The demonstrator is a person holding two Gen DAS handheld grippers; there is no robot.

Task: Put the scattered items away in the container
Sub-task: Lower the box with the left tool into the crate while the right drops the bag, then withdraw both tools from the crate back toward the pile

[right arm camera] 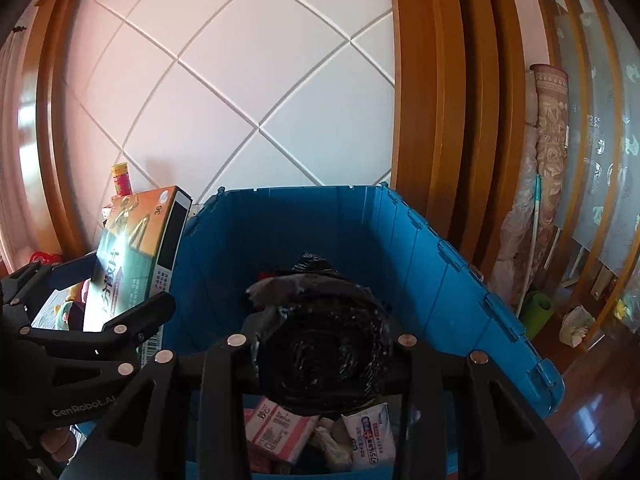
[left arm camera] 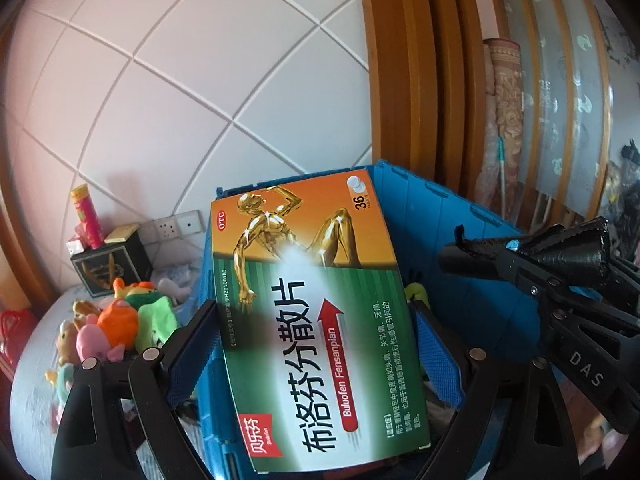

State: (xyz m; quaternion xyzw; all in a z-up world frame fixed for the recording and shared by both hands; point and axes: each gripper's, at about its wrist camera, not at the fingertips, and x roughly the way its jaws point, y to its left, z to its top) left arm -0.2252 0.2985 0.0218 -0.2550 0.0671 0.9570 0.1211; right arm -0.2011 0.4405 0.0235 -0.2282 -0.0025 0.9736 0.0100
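Blue crate (right arm camera: 440,280) — white diamond-panelled wall (right arm camera: 240,80), wooden frame (right arm camera: 432,120)

**A padded wall, wooden frames and a shiny floor**

The wall (right arm camera: 248,80) behind was white and padded, with seams crossing in a diamond pattern. Thick orange-brown wooden frames (right arm camera: 440,100) stood at its right side. Further right was a frosted glass panel (right arm camera: 600,140) and a rolled carpet (right arm camera: 554,140) leaning upright. The red-brown floor (right arm camera: 592,412) reflected daylight. Two wall sockets (left arm camera: 178,226) were low on the wall.

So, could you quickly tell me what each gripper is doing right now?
Left gripper: shut on the medicine box.
Right gripper: shut on the black bag roll.
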